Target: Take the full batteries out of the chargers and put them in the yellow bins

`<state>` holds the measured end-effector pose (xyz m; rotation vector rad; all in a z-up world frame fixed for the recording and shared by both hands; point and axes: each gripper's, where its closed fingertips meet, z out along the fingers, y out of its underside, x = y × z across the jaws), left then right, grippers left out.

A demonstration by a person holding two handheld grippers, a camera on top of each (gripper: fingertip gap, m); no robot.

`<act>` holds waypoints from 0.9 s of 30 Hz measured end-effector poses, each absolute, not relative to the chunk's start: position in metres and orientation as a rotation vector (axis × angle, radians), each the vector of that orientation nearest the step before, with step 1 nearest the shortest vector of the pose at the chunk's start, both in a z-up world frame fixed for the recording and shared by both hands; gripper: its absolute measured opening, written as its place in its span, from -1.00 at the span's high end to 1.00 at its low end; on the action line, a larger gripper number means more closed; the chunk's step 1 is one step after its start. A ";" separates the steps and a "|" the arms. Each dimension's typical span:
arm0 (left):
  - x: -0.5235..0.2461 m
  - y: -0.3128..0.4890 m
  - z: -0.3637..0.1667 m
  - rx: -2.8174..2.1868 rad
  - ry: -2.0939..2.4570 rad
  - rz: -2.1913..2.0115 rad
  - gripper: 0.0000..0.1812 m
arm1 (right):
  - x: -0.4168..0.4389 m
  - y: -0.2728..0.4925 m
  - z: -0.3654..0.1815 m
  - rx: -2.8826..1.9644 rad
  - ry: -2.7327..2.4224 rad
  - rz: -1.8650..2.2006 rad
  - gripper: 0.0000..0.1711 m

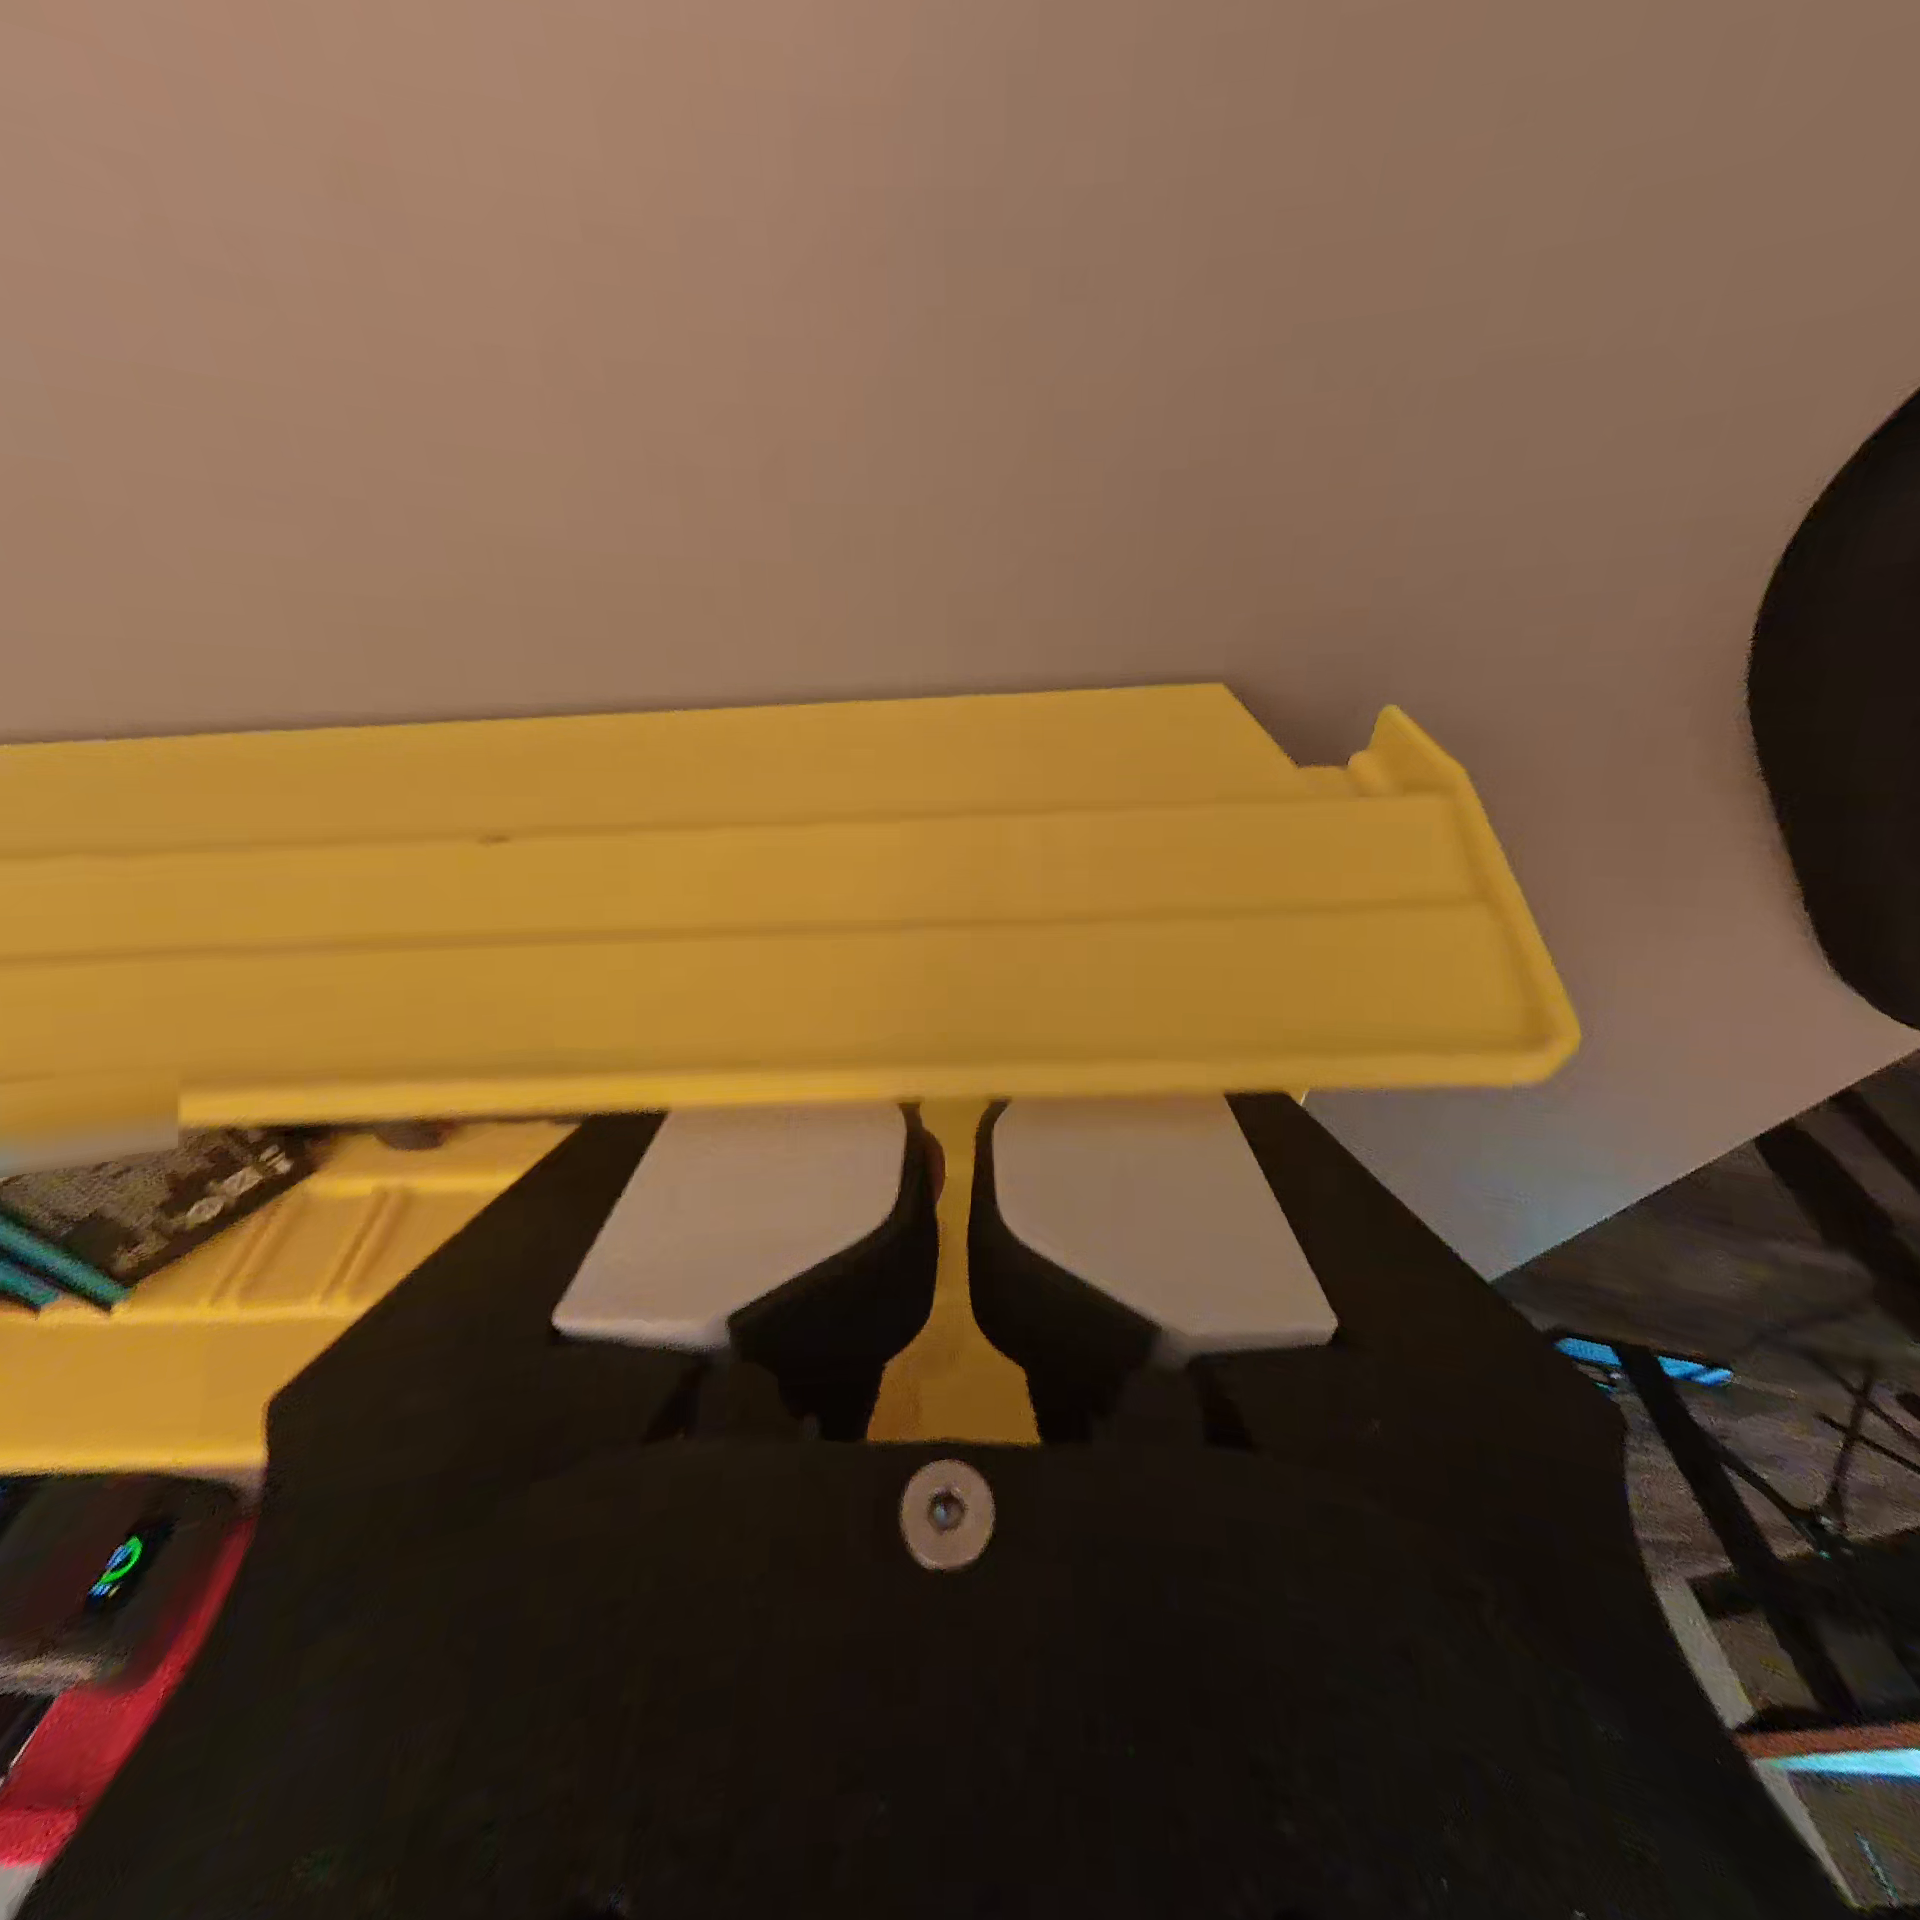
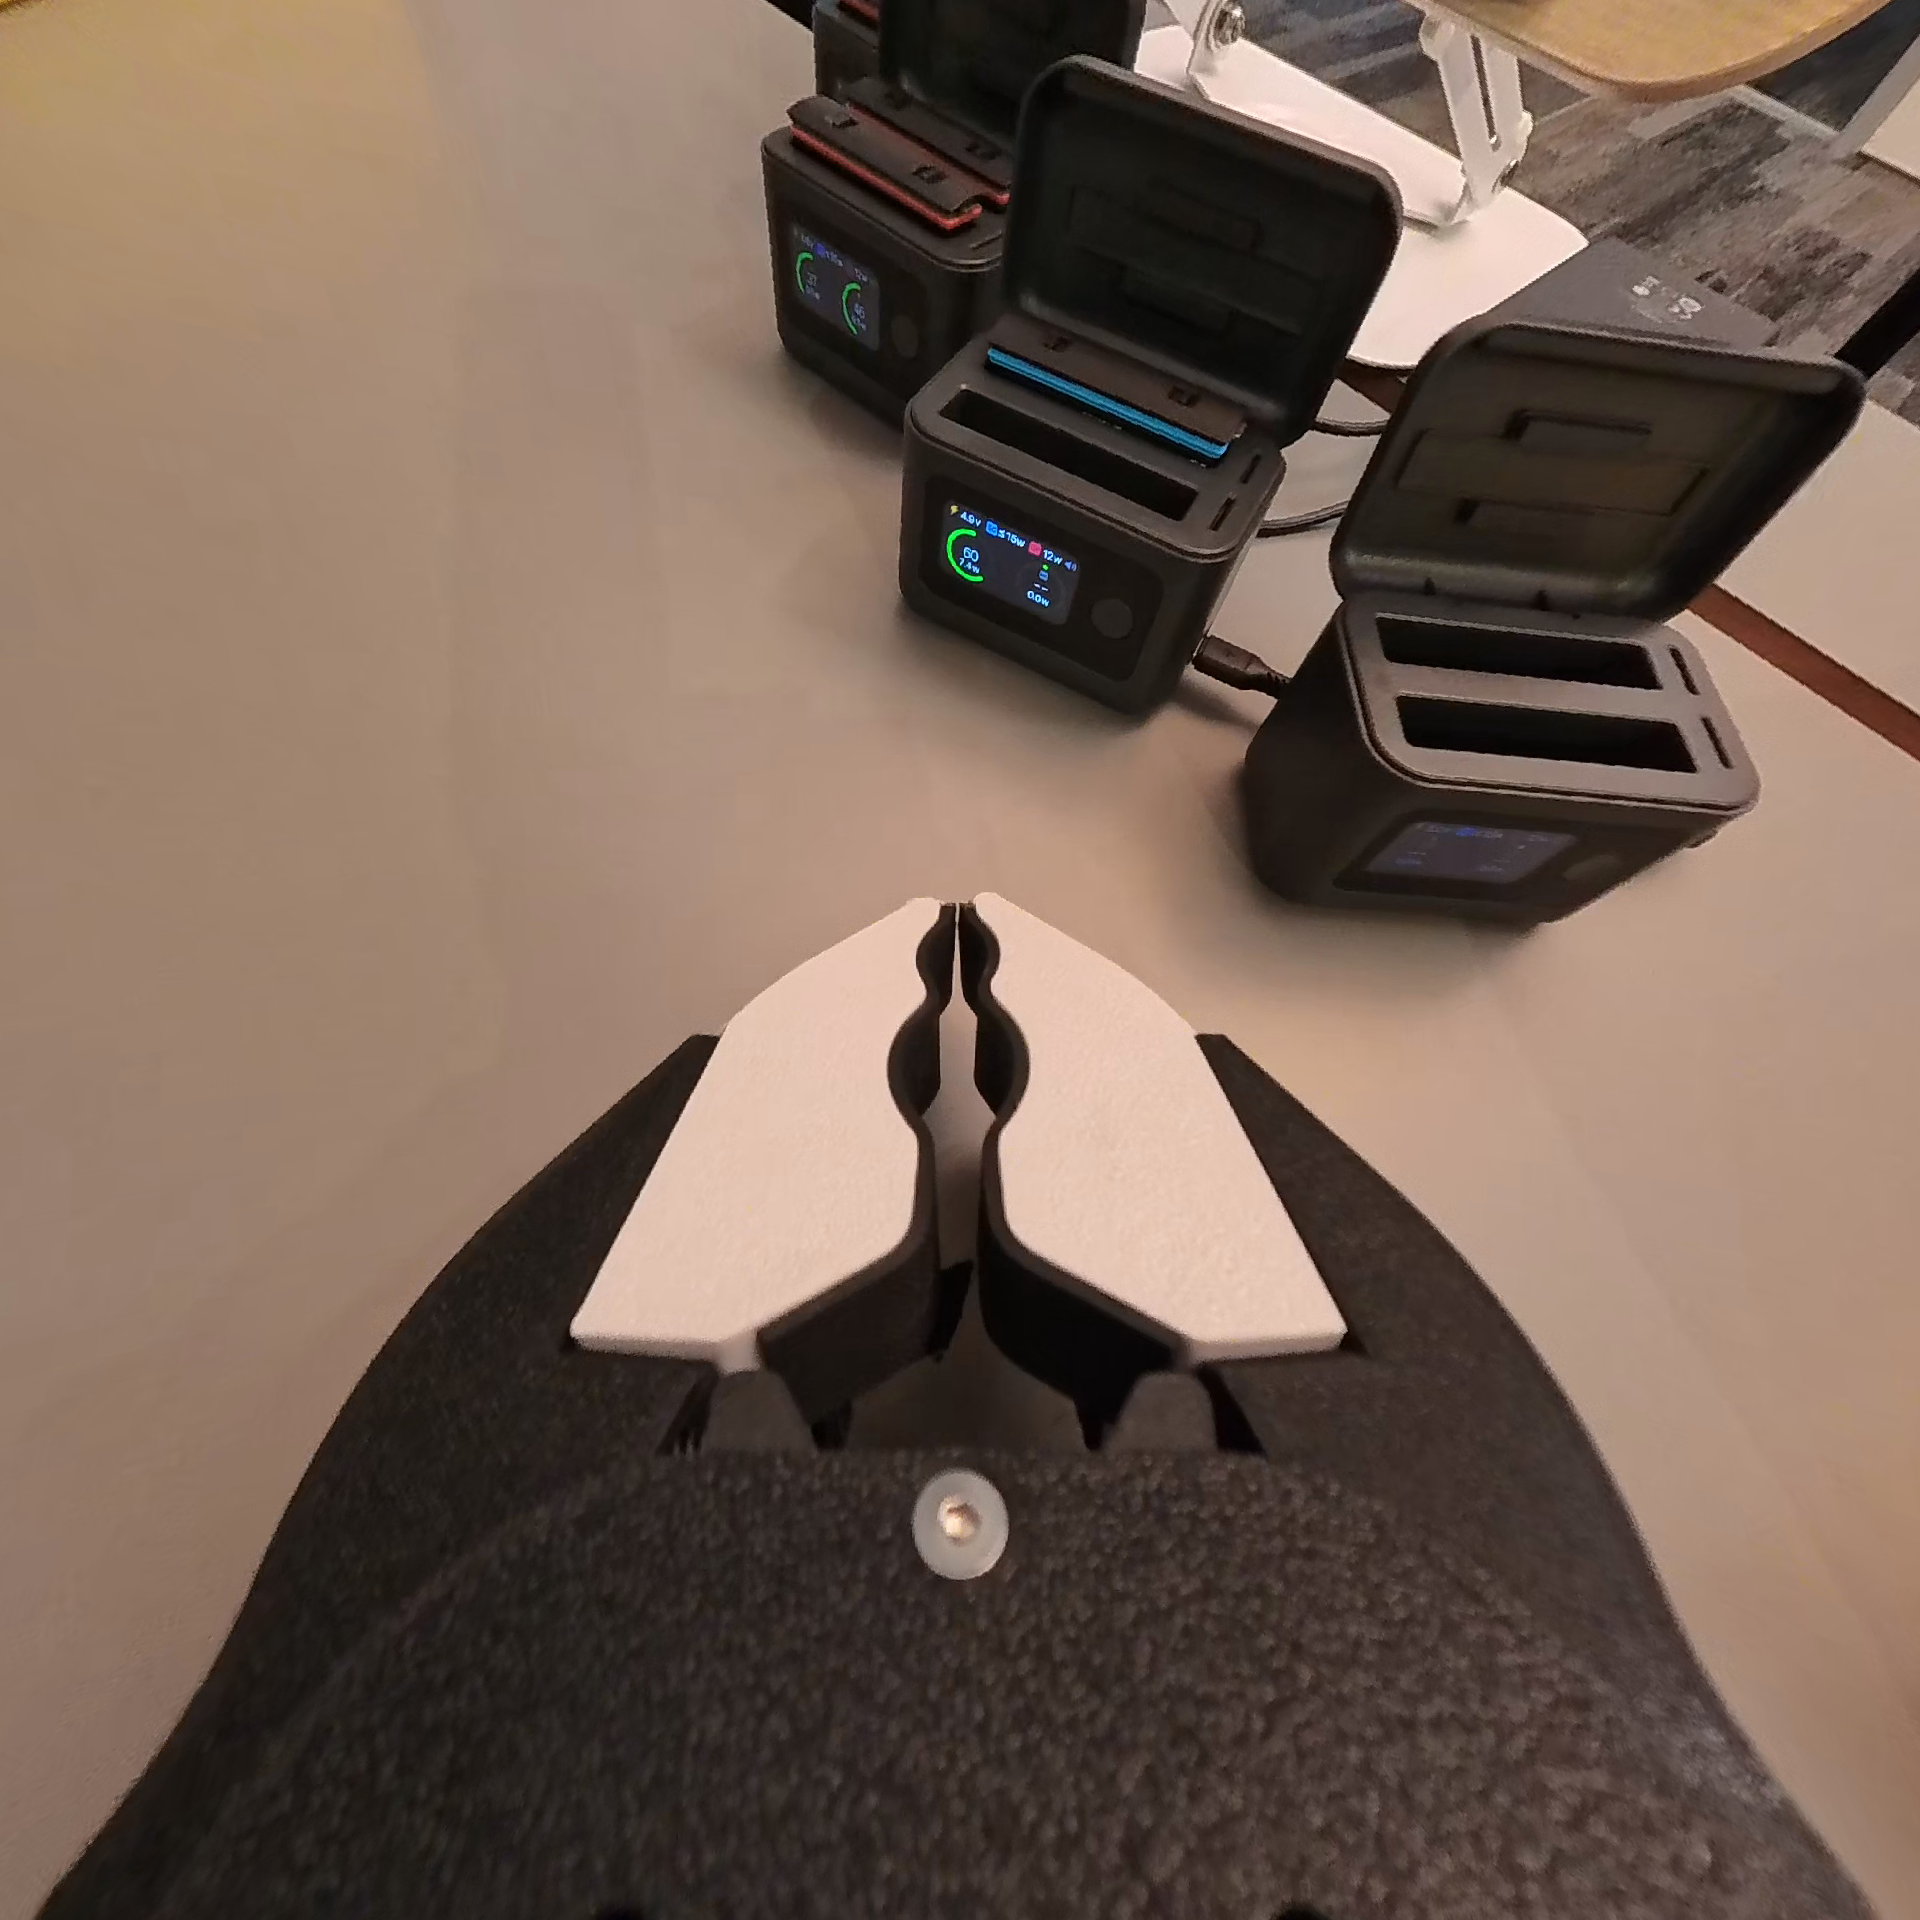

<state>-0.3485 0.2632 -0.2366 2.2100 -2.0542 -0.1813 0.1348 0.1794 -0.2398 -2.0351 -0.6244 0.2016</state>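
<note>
In the left wrist view my left gripper (image 1: pixel 954 1117) has its jaws close together, and its fingertips are hidden under a ribbed yellow bin panel (image 1: pixel 727 914). Yellow shows through the narrow gap, so I cannot tell whether it holds anything. Below left, a yellow bin (image 1: pixel 260 1278) holds dark batteries (image 1: pixel 177 1195). In the right wrist view my right gripper (image 2: pixel 956 909) is shut and empty over the table. Three open chargers stand ahead of it on the right. The near charger (image 2: pixel 1496 790) has both slots empty. The middle charger (image 2: pixel 1081 540) holds a blue-edged battery (image 2: pixel 1112 400). The far charger (image 2: pixel 883 260) holds red-edged batteries (image 2: pixel 883 171).
Cables (image 2: pixel 1236 665) run between the chargers. A white stand base (image 2: pixel 1455 239) sits behind them near the table's right edge (image 2: pixel 1808 665). In the left wrist view a lit charger screen (image 1: pixel 125 1569) shows at lower left and a dark round shape (image 1: pixel 1849 727) at the right. My right fingertips sit around 50 cm from my left ones.
</note>
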 end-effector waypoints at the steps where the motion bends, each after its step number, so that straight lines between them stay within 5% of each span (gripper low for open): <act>1: -0.350 0.263 -0.233 2.215 -2.055 -0.187 1.00 | 0.135 0.179 -0.240 -2.035 -0.627 0.199 1.00; 19: -0.363 0.258 -0.222 2.325 -2.137 -0.123 1.00 | 0.132 0.178 -0.242 -2.037 -0.662 0.167 1.00; 27: -0.351 0.257 -0.239 2.230 -2.220 0.044 0.64 | 0.132 0.178 -0.243 -2.041 -0.663 0.170 1.00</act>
